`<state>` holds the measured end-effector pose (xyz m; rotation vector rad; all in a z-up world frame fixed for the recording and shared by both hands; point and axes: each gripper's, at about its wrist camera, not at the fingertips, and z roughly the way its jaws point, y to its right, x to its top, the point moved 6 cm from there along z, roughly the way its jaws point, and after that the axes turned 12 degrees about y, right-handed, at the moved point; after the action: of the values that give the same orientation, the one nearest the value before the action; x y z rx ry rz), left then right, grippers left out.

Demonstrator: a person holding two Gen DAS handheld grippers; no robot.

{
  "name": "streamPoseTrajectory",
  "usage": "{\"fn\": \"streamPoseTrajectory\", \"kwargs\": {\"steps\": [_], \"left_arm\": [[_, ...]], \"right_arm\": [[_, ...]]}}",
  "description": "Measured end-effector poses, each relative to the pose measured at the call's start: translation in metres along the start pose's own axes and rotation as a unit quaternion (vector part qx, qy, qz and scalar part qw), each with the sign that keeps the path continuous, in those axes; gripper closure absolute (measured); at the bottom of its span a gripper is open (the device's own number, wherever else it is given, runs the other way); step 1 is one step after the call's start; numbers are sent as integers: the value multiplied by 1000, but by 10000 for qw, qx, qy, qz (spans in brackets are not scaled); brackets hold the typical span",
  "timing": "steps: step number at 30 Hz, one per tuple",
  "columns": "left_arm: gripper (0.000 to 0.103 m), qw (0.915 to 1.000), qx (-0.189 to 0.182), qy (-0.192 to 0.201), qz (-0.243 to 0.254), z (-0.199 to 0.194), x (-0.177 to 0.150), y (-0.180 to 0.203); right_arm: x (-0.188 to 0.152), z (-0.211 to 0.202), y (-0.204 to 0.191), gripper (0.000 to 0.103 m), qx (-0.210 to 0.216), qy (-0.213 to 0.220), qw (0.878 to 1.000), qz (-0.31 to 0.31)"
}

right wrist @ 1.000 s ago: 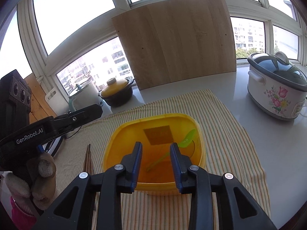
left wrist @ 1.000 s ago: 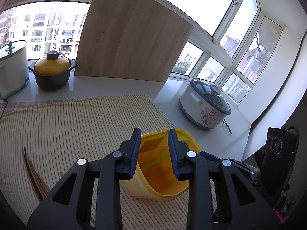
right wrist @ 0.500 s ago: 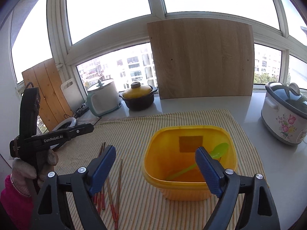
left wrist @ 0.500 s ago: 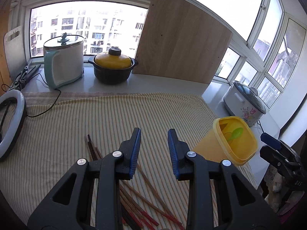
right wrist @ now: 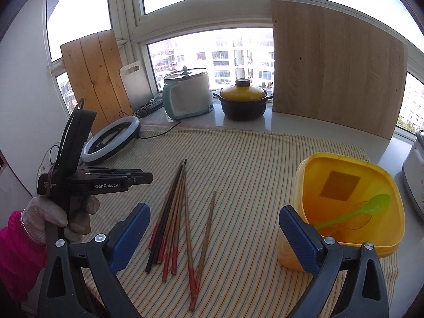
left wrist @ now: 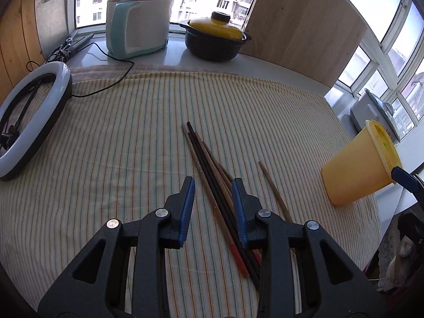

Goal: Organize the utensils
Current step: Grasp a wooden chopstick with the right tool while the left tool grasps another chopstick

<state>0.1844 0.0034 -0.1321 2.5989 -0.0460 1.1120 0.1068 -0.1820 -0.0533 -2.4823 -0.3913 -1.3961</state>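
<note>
Several chopsticks (left wrist: 209,169) (right wrist: 175,212), brown, black and red-tipped, lie in a loose bundle on the striped cloth (left wrist: 119,145), with one stray chopstick (left wrist: 273,185) to their right. My left gripper (left wrist: 213,182) hovers over the bundle, its jaws a narrow gap apart with nothing between the pads. A gloved hand (right wrist: 53,212) holds it in the right wrist view. My right gripper (right wrist: 214,228) is near the front edge with its jaws opening wide and nothing held. A yellow container (left wrist: 352,177) (right wrist: 341,155) stands at the right with a green spoon (right wrist: 371,206) inside.
At the back stand a teal rice cooker (left wrist: 137,23), a black pot with a yellow lid (left wrist: 216,37) and a leaning wooden board (left wrist: 304,31). A ring light (left wrist: 62,84) lies on the cloth's left edge. A floral cooker (left wrist: 371,108) sits behind the container.
My left gripper has swung away from the yellow container, leftward and down, to over the chopsticks. The right jaws have gone from narrow to wide, and that gripper has shifted left of the container.
</note>
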Motion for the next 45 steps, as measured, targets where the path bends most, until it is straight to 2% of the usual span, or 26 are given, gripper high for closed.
{"fn": "streamPoseTrajectory", "kwargs": {"steps": [8, 12, 17, 21, 22, 26, 36, 45], "left_arm": [[75, 9975, 151, -670, -155, 37, -20, -10], [75, 9966, 168, -757, -270, 46, -17, -10], [76, 9961, 256, -787, -308, 56, -13, -11], [82, 9956, 373, -835, -220, 63, -13, -10], [85, 9955, 412, -836, -198, 64, -13, -11], [85, 9953, 456, -833, -180, 67, -12, -10], [90, 9953, 563, -778, -110, 75, -8, -13], [93, 9954, 540, -790, -37, 78, -7, -18]], "right_arm": [[-42, 42, -5, 21, 183, -1055, 9933, 430], [-53, 56, -4, 35, 195, -1327, 9892, 591], [-56, 66, -5, 47, 136, -1477, 9874, 560], [-58, 73, -4, 59, 72, -1598, 9857, 524], [-58, 74, -4, 60, 66, -1621, 9854, 509], [-57, 79, -6, 62, 15, -1664, 9853, 397], [-59, 103, -7, 74, -112, -1935, 9807, 261], [-65, 130, -3, 79, -331, -2211, 9744, 230]]}}
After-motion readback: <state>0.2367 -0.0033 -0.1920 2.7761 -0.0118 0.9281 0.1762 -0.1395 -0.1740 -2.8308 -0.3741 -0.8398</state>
